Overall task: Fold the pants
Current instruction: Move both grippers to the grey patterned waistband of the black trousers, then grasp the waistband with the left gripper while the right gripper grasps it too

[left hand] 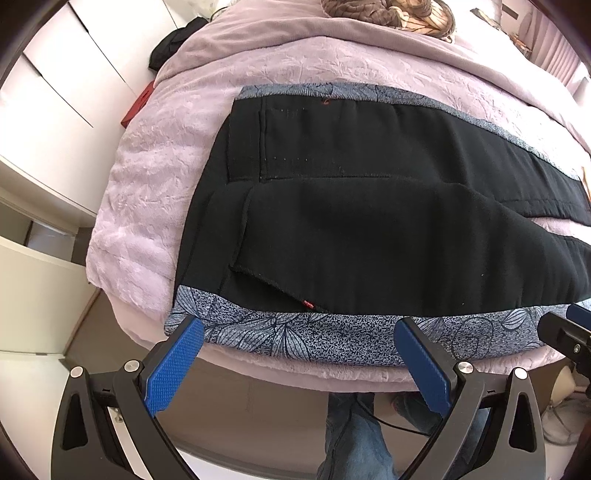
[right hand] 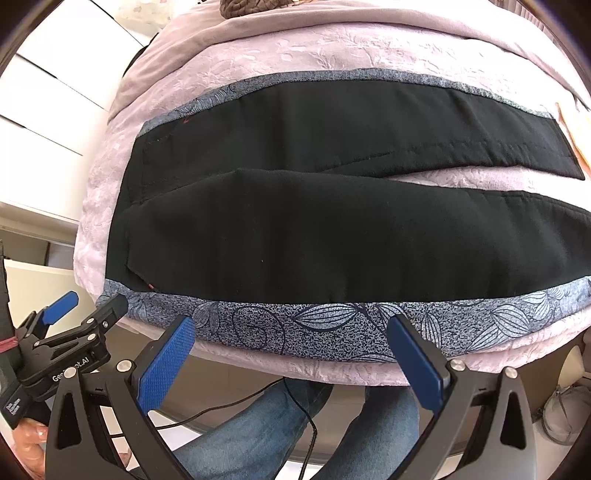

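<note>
Black pants [left hand: 369,229] with a blue-grey leaf-patterned side stripe [left hand: 332,336] lie flat on a pink bedspread [left hand: 155,177], waist to the left, the two legs running right and parting in a narrow V. My left gripper [left hand: 299,326] hovers open over the near stripe close to the waist end, with nothing between its blue pads [left hand: 173,369]. In the right wrist view the pants [right hand: 332,240] fill the middle. My right gripper [right hand: 291,321] hangs open over the near stripe [right hand: 332,332] further along the leg. The left gripper [right hand: 88,308] shows at the left of that view, also open.
White drawer fronts [left hand: 62,74] stand left of the bed. A red object [left hand: 138,105] and a dark bundle [left hand: 173,44] lie by the bed's far left. A brown knitted throw [left hand: 369,11] sits at the head. A person's jeans-clad legs [right hand: 266,428] and a cable [right hand: 295,398] are below the bed edge.
</note>
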### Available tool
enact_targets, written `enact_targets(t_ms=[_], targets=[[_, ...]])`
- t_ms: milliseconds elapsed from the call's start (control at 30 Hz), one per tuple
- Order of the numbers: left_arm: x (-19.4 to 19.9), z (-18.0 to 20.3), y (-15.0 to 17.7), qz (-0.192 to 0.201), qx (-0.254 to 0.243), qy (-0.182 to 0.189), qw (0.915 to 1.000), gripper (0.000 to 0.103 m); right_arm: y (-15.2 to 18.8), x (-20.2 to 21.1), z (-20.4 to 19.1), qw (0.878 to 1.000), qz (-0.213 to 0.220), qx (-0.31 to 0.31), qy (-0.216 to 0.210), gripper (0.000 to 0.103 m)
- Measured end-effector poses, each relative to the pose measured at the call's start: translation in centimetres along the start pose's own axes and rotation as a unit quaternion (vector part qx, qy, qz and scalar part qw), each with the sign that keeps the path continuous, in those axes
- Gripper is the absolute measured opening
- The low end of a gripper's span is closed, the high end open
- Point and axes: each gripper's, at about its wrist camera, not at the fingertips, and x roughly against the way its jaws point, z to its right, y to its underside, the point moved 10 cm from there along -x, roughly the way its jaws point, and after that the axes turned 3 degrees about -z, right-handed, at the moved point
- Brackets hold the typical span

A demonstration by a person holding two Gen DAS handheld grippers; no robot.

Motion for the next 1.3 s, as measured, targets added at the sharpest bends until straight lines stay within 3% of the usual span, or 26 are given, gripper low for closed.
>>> enact_targets(t_ms=[400, 600, 667, 733, 867, 1100, 1233, 1300], targets=[[-1.5, -0.5, 0.7, -0.014, 0.012, 0.026, 0.9995, 0.103, 0.6, -1.4, -0.3, 0.999, -0.002, -0.015, -0.044, 0.103], [-2.0, -2.4, 0.2, 0.024, 0.050, 0.081, 0.9952, 0.103, 1.0, -2.2, -1.6, 0.988, -0.003, -0.029, -0.153, 0.103], [-2.3, -3.3, 0.5, 0.029, 0.067, 0.105, 0.9918, 0.103, 1.6, -2.8, -2.1, 0.978, -0.012, -0.040, -0.206, 0.103], [-2.8, -4.1, 1.5, 0.010, 0.085, 0.123, 0.9887, 0.103, 2.5, -3.6, -2.1, 0.966, -0.026, -0.056, -0.252, 0.102], [-4.7, -5.3, 3.5, -0.022, 0.163, 0.216, 0.9624, 0.103, 4.2, -5.9, -0.8, 0.947, -0.057, -0.108, -0.297, 0.071], [-7.9, -5.5, 5.4, -0.062, 0.224, 0.247, 0.9407, 0.102, 4.5, -7.6, 1.6, 0.926, -0.052, -0.172, -0.332, 0.066], [-8.1, -6.5, 3.9, -0.036, 0.250, 0.272, 0.9286, 0.096, 2.9, -6.5, 1.2, 0.916, -0.028, -0.180, -0.356, 0.066], [-7.5, -6.2, 3.2, -0.027, 0.246, 0.278, 0.9282, 0.096, 2.3, -6.1, 0.9, 0.912, -0.018, -0.181, -0.367, 0.066]])
